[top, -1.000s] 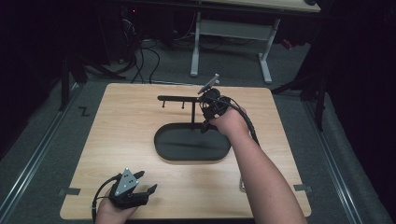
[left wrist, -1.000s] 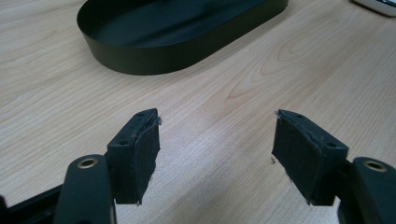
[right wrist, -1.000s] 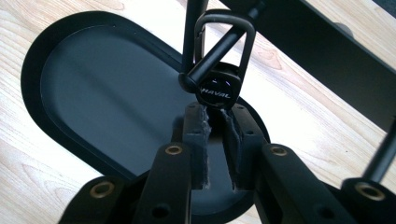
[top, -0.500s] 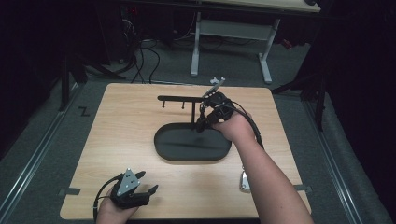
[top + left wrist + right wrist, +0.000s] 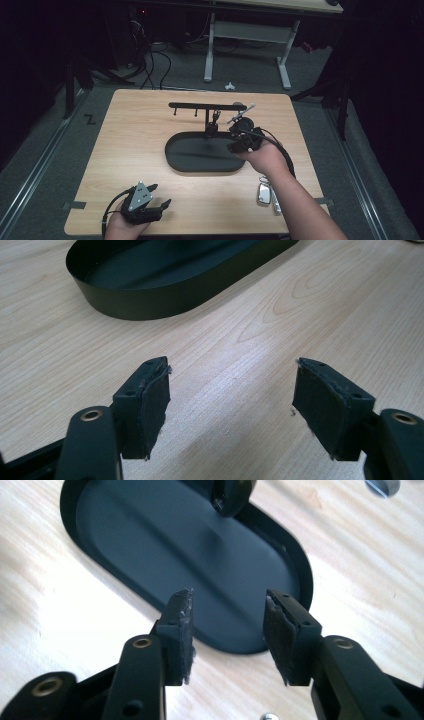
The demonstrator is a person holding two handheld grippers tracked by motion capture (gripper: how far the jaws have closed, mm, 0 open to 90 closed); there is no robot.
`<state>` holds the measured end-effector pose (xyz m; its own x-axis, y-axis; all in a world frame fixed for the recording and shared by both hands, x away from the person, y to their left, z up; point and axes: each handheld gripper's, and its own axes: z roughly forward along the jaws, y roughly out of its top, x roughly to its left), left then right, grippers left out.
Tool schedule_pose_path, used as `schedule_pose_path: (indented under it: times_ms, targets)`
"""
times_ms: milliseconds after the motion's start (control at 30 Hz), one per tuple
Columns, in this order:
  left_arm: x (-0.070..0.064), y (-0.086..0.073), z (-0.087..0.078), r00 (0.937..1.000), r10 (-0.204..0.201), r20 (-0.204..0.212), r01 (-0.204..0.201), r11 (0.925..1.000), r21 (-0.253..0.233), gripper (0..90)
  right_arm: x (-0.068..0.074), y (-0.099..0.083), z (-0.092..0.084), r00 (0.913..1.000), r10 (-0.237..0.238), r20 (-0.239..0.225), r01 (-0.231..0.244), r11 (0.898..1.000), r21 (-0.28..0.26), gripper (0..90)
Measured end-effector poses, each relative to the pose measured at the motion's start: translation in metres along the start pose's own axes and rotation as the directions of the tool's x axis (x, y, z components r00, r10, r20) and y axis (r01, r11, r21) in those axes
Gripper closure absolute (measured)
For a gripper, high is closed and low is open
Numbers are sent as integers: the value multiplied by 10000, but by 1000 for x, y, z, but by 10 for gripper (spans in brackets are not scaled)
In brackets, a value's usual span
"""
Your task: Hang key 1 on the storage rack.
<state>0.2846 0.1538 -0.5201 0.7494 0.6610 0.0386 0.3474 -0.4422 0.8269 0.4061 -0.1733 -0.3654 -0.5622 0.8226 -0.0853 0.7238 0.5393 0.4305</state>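
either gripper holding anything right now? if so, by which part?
Nothing is held. The left gripper is open over bare table. The right gripper is open above the near end of the black tray, with nothing between its pads.

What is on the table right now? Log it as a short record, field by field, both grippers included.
surface: wooden table
centre: black oval tray, nothing lying in it, with an upright post and hook bar at its far side
near right: keys flat on the wood
left gripper: open, nothing between the jaws, near front left edge
right gripper: open, nothing between the jaws, over the tray's right end
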Motion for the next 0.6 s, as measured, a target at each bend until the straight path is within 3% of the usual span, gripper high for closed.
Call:
schedule_pose_path:
  times_ms: [267,400,600]
  targets:
    - [0,0,0,10000,31,1,-31,10000,71,313,-7,-41,7,10000,36,-53,-35,9996,279,507]
    - [0,0,1,10000,-8,27,8,9999,119,313,-14,-66,17,9995,297,85,-302,9979,576,492]
    - [-1,0,2,10000,36,47,-37,9999,167,313,-24,-86,28,9988,486,93,-492,9946,915,485]
